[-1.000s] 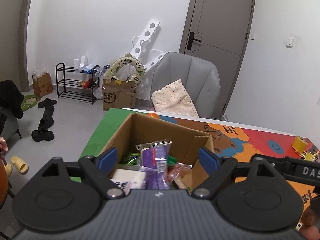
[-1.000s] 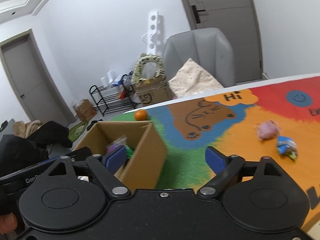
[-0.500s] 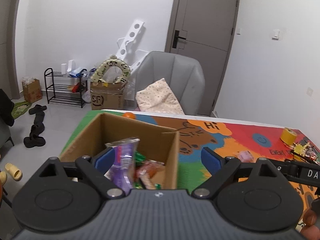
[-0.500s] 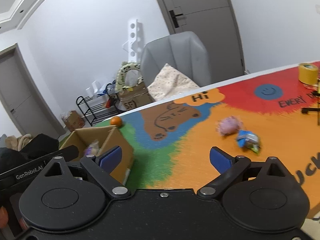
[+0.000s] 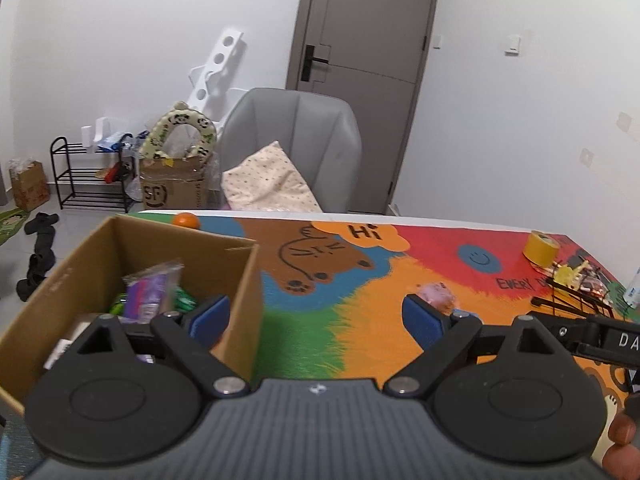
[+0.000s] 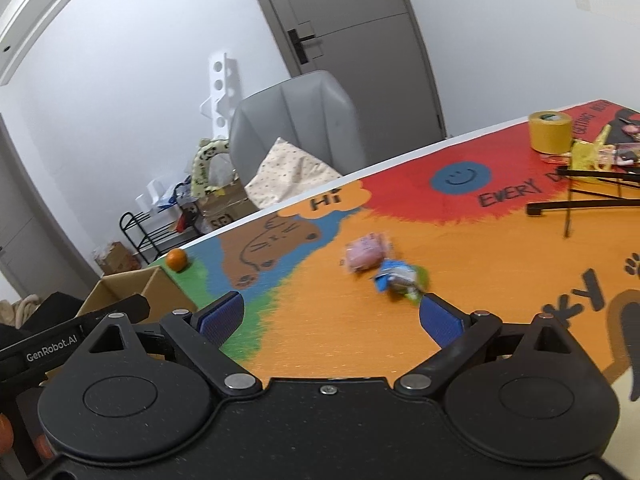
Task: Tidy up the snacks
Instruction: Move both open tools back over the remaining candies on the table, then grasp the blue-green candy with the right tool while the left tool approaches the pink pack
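Note:
A cardboard box stands at the table's left end, holding a purple packet and green wrappers. My left gripper hangs open beside the box's right wall, nothing between its blue pads. A pink snack packet and a blue-green snack packet lie together on the orange part of the mat. In the left wrist view the pink packet peeks out behind the right finger. My right gripper is open and empty just short of the two packets. An orange sits at the far table edge near the box.
A yellow tape roll, a black wire stand and small clutter fill the table's right end. A grey chair with a dotted cushion stands behind the table. A shoe rack and an SF carton stand on the floor.
Both grippers have swung to the right, away from the box and over the mat. The two loose packets now sit nearer the right gripper. Both jaws stand slightly wider.

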A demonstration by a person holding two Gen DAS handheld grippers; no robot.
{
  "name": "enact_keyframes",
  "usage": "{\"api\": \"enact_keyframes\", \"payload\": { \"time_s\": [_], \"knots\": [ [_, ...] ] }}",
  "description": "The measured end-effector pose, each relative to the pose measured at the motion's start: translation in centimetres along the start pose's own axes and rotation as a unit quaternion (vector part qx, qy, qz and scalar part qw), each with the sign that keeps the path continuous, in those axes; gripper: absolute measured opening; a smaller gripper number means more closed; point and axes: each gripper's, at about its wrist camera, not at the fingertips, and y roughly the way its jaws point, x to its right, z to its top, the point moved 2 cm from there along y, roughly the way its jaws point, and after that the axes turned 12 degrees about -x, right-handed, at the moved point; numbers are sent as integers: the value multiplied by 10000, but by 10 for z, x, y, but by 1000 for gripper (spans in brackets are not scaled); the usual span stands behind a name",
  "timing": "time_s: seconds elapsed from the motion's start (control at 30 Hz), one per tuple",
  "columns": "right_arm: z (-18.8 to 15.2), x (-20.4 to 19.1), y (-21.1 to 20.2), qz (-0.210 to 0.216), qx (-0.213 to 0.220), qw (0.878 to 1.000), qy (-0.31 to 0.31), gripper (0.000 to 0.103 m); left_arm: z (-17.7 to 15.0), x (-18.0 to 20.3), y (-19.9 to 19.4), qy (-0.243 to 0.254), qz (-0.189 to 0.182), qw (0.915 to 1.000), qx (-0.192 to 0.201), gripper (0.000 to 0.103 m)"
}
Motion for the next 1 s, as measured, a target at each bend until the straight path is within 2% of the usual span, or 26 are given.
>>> {"api": "enact_keyframes", "payload": {
  "time_s": [0.5,0.77,0.9,1.0],
  "knots": [
    [10,33,1,-313,-3,9993,194,97,5,29,34,101,-237,9992,-289,92],
    [18,45,12,-435,-42,9988,222,97,17,46,53,415,-245,9981,-376,92],
    [22,46,19,-401,-79,9991,96,95,21,50,65,491,-185,9975,-470,92],
    [25,46,26,-350,-142,9993,31,90,24,51,74,470,-191,9971,-573,92]
  ]
}}
